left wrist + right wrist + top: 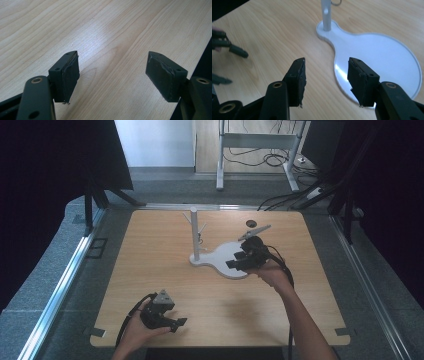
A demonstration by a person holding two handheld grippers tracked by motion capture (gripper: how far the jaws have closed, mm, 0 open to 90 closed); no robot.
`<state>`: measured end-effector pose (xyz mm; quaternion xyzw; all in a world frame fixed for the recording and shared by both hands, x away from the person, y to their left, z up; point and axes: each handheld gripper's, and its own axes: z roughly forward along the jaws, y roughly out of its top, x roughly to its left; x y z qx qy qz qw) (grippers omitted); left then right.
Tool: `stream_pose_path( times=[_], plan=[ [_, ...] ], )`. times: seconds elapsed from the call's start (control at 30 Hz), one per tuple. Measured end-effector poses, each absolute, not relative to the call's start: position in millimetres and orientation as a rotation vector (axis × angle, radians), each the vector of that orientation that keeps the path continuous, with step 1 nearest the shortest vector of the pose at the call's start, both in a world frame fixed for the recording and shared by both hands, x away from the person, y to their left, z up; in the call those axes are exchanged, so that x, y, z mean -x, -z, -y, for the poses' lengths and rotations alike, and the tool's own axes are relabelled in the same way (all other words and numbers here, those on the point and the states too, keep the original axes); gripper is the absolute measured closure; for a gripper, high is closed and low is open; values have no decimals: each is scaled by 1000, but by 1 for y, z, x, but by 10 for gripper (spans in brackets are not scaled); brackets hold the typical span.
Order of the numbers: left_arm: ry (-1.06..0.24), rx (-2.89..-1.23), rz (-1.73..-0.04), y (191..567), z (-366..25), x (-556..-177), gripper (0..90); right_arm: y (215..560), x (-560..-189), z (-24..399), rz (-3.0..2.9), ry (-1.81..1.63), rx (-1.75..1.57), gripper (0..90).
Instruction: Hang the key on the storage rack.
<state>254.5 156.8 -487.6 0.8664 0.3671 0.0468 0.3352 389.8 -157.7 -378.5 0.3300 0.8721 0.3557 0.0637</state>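
The table (165, 285) is a square of pale wood with open floor around it; its near edge runs just below the left gripper (176, 324), and in the left gripper view that edge cuts across the right side close beside one jaw. Wide bare wood lies between the two hands and along the left and far sides. The stand (220, 257), a white flat base with a thin upright post, sits right of the table's centre, well clear of every edge. A small dark disc (250, 224) lies beyond it near the far edge. The right gripper (236, 262) hangs over the round end of the base, its jaws spread with nothing between them; in the right gripper view (325, 82) the base's rim passes under the gap. The left gripper rests low by the near edge, jaws wide apart (112, 75) over bare wood, holding nothing.
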Motion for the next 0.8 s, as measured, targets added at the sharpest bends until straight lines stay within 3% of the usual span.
stream_pose_path(
  times=[0.33, 0.8],
  plan=[
    [-127, -2262, -967, 487, -157, -254, 273, 421, -353, 202, -2557, -1096, -1079, 471],
    [-132, -2265, -968, 488, -156, -255, 269, 460, -337, 236, -2480, -1076, -1230, 413]
  ],
)
